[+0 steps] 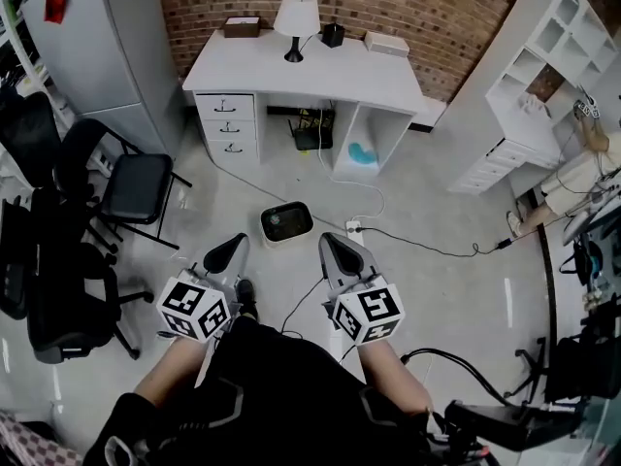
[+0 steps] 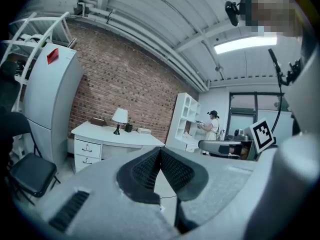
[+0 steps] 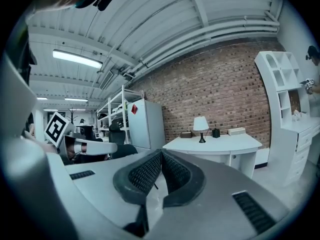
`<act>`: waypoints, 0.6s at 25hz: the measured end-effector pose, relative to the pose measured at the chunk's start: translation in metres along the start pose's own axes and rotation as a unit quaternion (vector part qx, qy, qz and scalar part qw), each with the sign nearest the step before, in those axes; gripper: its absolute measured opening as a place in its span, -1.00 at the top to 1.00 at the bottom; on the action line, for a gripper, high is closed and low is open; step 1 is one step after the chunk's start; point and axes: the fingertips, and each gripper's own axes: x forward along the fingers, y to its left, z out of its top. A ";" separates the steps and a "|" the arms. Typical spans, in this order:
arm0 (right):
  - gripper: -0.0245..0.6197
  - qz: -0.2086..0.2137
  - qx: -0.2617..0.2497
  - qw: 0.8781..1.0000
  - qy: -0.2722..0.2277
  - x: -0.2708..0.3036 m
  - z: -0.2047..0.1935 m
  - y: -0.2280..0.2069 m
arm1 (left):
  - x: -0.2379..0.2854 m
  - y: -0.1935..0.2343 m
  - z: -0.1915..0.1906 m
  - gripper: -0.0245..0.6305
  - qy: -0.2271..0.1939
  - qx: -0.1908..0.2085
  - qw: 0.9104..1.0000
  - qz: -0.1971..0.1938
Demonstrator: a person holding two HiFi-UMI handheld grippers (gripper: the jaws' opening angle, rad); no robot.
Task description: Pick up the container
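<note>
Container (image 1: 286,223) sits on open floor (image 1: 437,289) before desk (image 1: 310,71); left gripper (image 1: 225,252) and right gripper (image 1: 342,253) near it, both closed, empty.

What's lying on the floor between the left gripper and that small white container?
Nothing: in the head view, only bare floor separates the left gripper from the container.

open floor (image 1: 456,299) up to the container (image 1: 286,223), cable (image 1: 427,249) and perhaps a power strip (image 1: 354,227) just right, chairs (image 1: 136,187) left
</note>
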 end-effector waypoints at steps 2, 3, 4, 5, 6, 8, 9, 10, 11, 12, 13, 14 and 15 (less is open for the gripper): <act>0.90 -0.003 -0.005 1.000 0.004 0.018 0.004 -0.006 | 0.015 0.014 0.008 0.91 -0.003 0.000 1.000 -0.009; 0.90 -0.002 -0.007 1.000 0.006 0.028 0.006 -0.007 | 0.022 0.021 0.011 0.91 -0.003 -0.001 1.000 -0.012; 0.90 -0.001 -0.007 1.000 0.008 0.038 0.007 -0.009 | 0.028 0.029 0.013 0.91 -0.003 -0.001 1.000 -0.014; 0.90 0.003 -0.008 1.000 0.010 0.049 0.008 -0.009 | 0.034 0.038 0.015 0.91 -0.002 -0.002 1.000 -0.015; 0.90 0.008 -0.010 1.000 0.012 0.059 0.010 -0.009 | 0.040 0.048 0.017 0.91 -0.001 -0.004 1.000 -0.015; 0.90 0.015 -0.018 1.000 0.015 0.080 0.013 -0.008 | 0.053 0.067 0.021 0.91 0.002 -0.008 1.000 -0.014; 0.90 0.016 -0.023 0.999 0.018 0.090 0.014 -0.008 | 0.058 0.075 0.022 0.91 0.003 -0.011 1.000 -0.014; 0.90 0.017 -0.026 0.999 0.021 0.098 0.014 -0.008 | 0.063 0.083 0.023 0.91 0.005 -0.014 1.000 -0.015; 0.90 0.015 -0.027 0.999 0.024 0.106 0.014 -0.010 | 0.067 0.089 0.023 0.91 0.007 -0.017 1.000 -0.016; 0.90 0.012 -0.025 0.999 0.027 0.113 0.014 -0.012 | 0.072 0.095 0.024 0.91 0.010 -0.019 1.000 -0.018; 0.90 0.008 -0.022 0.999 0.029 0.119 0.015 -0.016 | 0.077 0.101 0.026 0.91 0.012 -0.020 1.000 -0.021; 0.90 0.005 -0.019 0.999 0.032 0.127 0.015 -0.019 | 0.082 0.106 0.028 0.91 0.014 -0.020 0.999 -0.023; 0.90 0.002 -0.016 0.999 0.034 0.134 0.015 -0.022 | 0.087 0.113 0.031 0.91 0.015 -0.019 0.999 -0.025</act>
